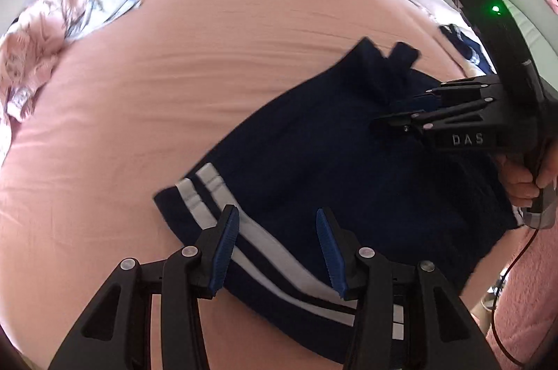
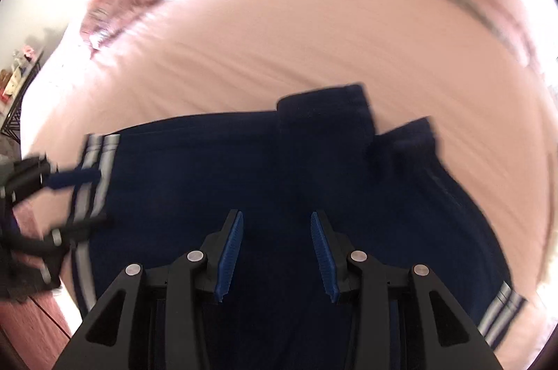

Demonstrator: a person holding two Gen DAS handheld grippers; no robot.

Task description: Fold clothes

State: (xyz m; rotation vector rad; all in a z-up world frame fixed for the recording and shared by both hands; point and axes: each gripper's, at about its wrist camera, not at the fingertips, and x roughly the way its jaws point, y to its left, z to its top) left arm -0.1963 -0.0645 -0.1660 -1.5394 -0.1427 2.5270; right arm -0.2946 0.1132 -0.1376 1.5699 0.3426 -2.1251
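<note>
The pink bed sheet [image 1: 216,63] is filling most of both wrist views and is serving as the folding surface; broad bare fabric is lying open in the upper and left parts of each frame, giving ample room for sweeping a fold outward. The navy garment with white stripes [image 1: 314,167] is lying flat on the sheet in the lower right of the left wrist view and across the lower centre of the right wrist view, apparently spread so that its edges can be reached from above. Its striped hem is running under the left gripper [image 1: 277,248] at the bottom centre of the left wrist view, and a second striped hem is showing at the lower right of the right wrist view. Two dark tabs or flaps are projecting from the garment's upper edge toward bare sheet. A crumpled pink and grey cloth pile [image 1: 45,31] is sitting at the upper left, well apart from the garment. The left gripper is hovering with its jaws parted and nothing between them. The right gripper [image 2: 275,251] is positioned over the middle of the dark cloth, jaws likewise parted and unloaded. Judged from the flat layout, both tools are lining up for a pinch at the cloth edges; the right wrist view is blurring, so fine seam detail cannot be read.
</note>
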